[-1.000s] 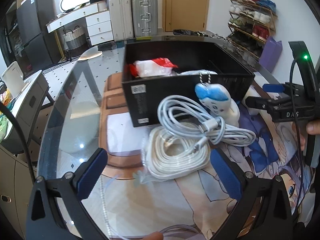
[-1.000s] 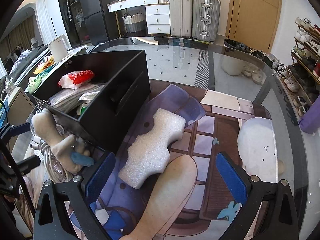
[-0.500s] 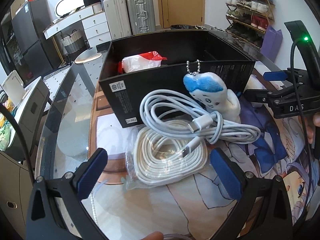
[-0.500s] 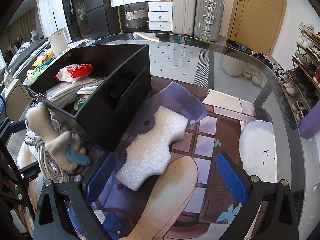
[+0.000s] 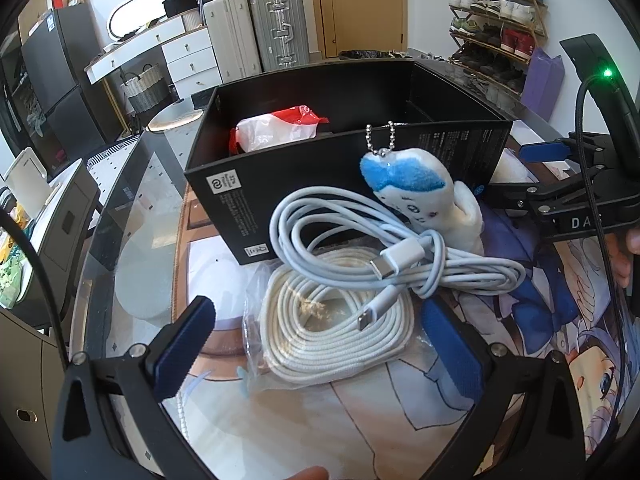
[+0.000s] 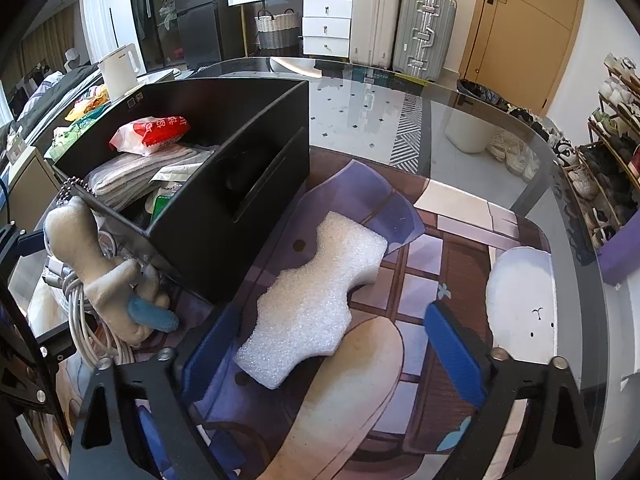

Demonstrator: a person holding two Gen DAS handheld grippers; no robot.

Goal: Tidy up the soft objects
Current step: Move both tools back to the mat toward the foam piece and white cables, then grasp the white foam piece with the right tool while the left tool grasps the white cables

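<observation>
A black open box (image 5: 320,168) stands on the table and holds a red-and-white packet (image 5: 276,128) and folded cloth (image 6: 140,176). A white-and-blue plush keychain (image 5: 416,192) leans against the box's front wall, on a pale blue coiled cable (image 5: 384,256). Below lies a bagged white cable coil (image 5: 332,332). My left gripper (image 5: 320,344) is open, low over the white coil, empty. A white foam piece (image 6: 316,304) lies on the mat beside the box. My right gripper (image 6: 332,348) is open with the foam's near end between its fingers.
The table is glass with a printed anime mat (image 6: 440,264). A white round pad (image 6: 520,300) lies right of the foam. The right gripper's body (image 5: 580,200) shows at the right of the left wrist view. Suitcases, drawers and a shoe rack stand behind.
My left gripper has moved forward and down toward the cables and plush. My right gripper has moved forward and down so the foam's near end now lies between its fingers.
</observation>
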